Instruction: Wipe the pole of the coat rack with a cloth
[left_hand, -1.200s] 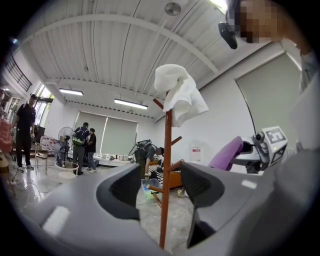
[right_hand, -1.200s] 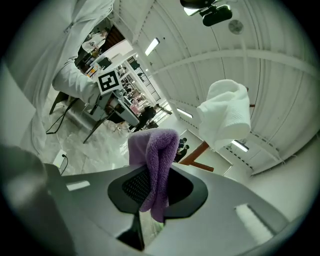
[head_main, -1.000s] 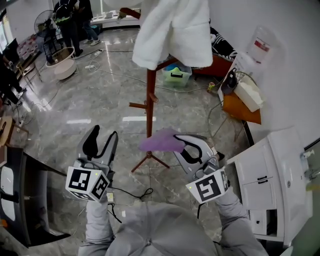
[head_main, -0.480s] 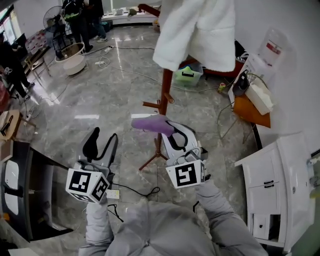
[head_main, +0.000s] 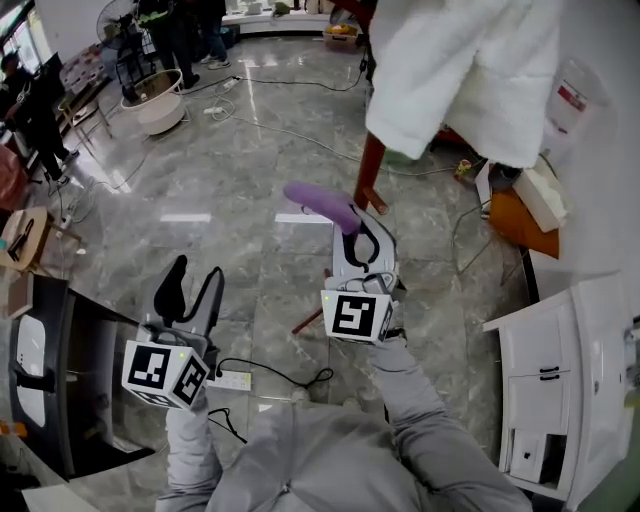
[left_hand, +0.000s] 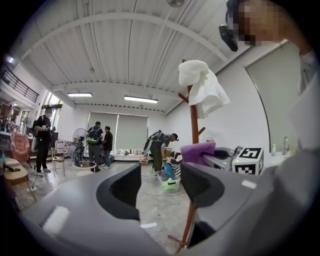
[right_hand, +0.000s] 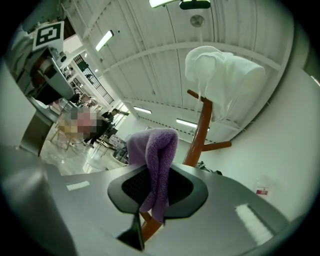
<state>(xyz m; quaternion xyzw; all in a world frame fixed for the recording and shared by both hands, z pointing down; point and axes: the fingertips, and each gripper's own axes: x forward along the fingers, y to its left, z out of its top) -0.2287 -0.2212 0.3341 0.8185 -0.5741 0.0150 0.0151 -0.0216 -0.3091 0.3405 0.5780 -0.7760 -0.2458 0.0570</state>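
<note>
A purple cloth (head_main: 322, 204) (right_hand: 152, 165) (left_hand: 198, 152) is pinched in my right gripper (head_main: 352, 225) (right_hand: 156, 187), whose jaws are shut on it. The gripper is raised beside the reddish-brown pole of the coat rack (head_main: 370, 172) (right_hand: 198, 135) (left_hand: 193, 130), with the cloth close to the pole on its left. A white garment (head_main: 470, 70) (right_hand: 220, 75) (left_hand: 202, 87) hangs over the rack's top and hides the upper pole. My left gripper (head_main: 190, 290) (left_hand: 159, 187) is held low at the left, open and empty.
A white cabinet (head_main: 560, 370) stands at the right by the wall. A black cable (head_main: 270, 375) lies on the marble floor near the rack's feet (head_main: 308, 320). Several people (head_main: 170, 30) and a fan stand far back left. A dark unit (head_main: 40, 370) is at the left edge.
My right gripper with the purple cloth has risen and moved in toward the pole. The head view has shifted, so the rack and garment sit further right. The left gripper stays put.
</note>
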